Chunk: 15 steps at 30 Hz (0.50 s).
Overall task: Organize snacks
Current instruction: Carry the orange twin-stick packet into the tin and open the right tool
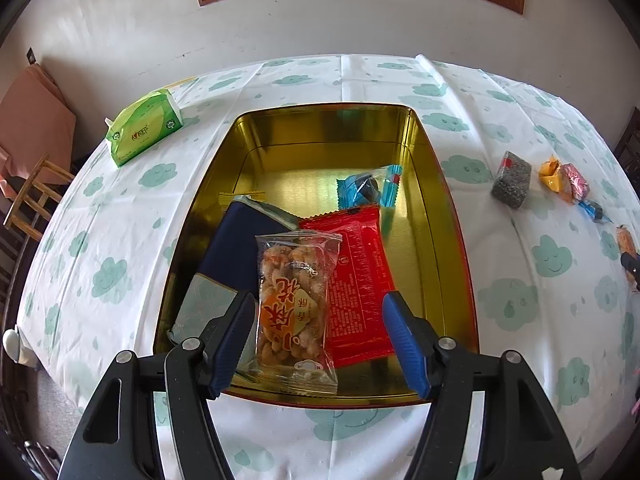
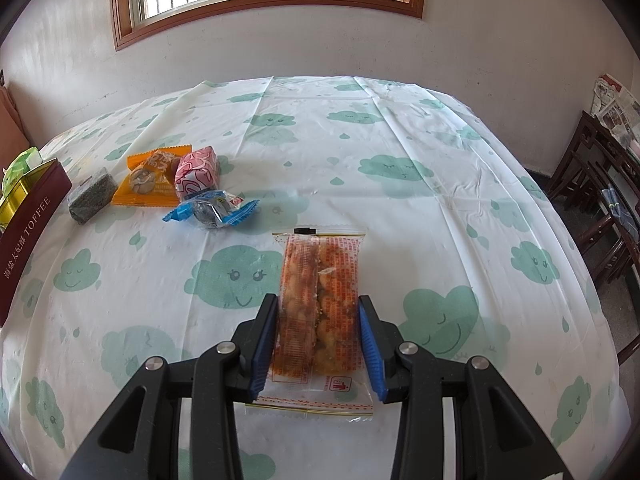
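Note:
In the left wrist view a gold-lined tin [image 1: 440, 216] holds a clear peanut packet [image 1: 296, 304], a red packet [image 1: 360, 280], a dark blue packet [image 1: 240, 252] and a blue candy [image 1: 368, 190]. My left gripper [image 1: 320, 320] is open above the tin's near end; the peanut packet lies between its fingers, touching neither pad. In the right wrist view my right gripper [image 2: 319, 320] is shut on an orange-printed peanut packet [image 2: 320, 300], both pads pressing its sides on the tablecloth.
Loose snacks lie left of the right gripper: a grey block [image 2: 90, 196], an orange packet [image 2: 150, 178], a pink cube [image 2: 198, 172], a blue candy [image 2: 212, 208]. The tin's maroon side [image 2: 28, 240] is at far left. A green tissue pack [image 1: 144, 128] lies beyond the tin. Chairs [image 2: 600, 208] stand right.

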Motion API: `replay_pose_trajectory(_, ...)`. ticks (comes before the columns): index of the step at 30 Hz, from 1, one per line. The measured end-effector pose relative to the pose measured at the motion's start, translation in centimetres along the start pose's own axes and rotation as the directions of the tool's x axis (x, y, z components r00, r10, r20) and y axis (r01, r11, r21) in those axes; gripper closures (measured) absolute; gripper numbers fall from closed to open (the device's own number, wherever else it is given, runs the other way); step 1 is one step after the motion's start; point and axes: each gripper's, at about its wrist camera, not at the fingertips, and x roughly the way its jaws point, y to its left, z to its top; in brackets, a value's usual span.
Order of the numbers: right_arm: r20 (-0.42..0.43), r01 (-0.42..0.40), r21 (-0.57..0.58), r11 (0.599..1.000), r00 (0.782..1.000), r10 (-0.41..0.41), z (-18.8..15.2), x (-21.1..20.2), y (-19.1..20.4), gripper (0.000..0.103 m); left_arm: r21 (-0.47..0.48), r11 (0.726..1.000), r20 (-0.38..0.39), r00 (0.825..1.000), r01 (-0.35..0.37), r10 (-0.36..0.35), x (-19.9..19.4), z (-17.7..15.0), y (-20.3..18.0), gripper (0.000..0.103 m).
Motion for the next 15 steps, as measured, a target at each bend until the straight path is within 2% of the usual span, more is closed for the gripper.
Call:
replay_pose_trajectory(5,-0.024,0.0,-0.009,1.0,1.0,0.0,0.3,0.1,0.0,0.063,-0.002,1.0,-0.001,1.0,0.01,-0.01,0.1,-0.1,0.0,0.038)
replay_pose_trajectory(8,-0.054,-0.005,-0.013,1.0,0.999,0.005,0.7,0.3,-0.2,0.063,-0.006,1.0,0.002,1.0,0.007,-0.007,0.0,-0.2,0.0,0.033)
replay_pose_trajectory(15,-0.114,-0.011,-0.022,1.0,0.993,0.009,1.4,0.6,-0.3,0.063,-0.01,1.0,0.006,1.0,0.014,-0.014,-0.1,-0.3,0.4,0.033)
